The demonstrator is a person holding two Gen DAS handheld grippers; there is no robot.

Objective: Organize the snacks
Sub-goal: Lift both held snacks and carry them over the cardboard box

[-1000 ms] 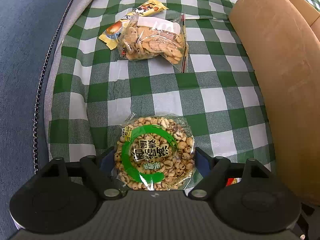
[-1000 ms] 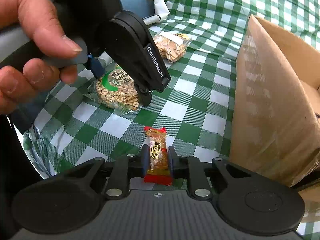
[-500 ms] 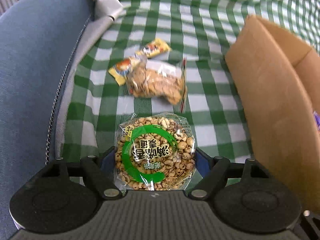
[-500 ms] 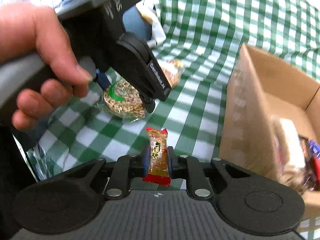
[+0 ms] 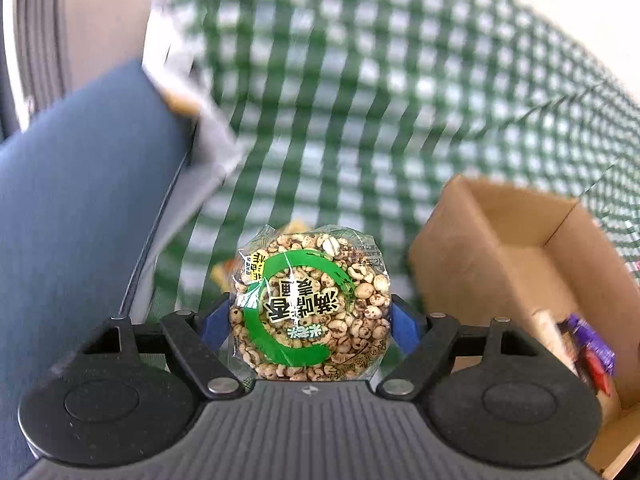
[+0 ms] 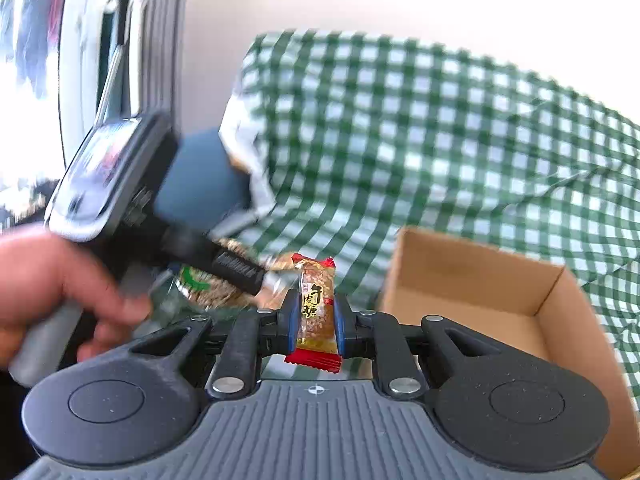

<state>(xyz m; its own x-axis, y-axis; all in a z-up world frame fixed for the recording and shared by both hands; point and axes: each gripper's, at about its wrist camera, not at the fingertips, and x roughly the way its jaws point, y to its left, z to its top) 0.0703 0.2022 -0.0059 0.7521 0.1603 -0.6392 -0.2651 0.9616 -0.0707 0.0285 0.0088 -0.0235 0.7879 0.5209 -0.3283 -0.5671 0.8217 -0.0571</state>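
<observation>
Gripping the round puffed-grain pack [image 5: 310, 306] in your left gripper [image 5: 310, 322] and the candy bar [image 6: 316, 312] in your right gripper [image 6: 316, 330], you hold both clamped near the cardboard box [image 6: 472, 276], presumably for dropping in.

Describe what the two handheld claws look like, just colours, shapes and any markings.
Both match: the left claw and right claw each have a ribbed dark grey body, two black round-ended linkage arms with silver pivot screws, and blue pads lining black fingers. In the right wrist view, the left claw's black side bears small white lettering, too blurred to read, above a light grey handle.
</observation>
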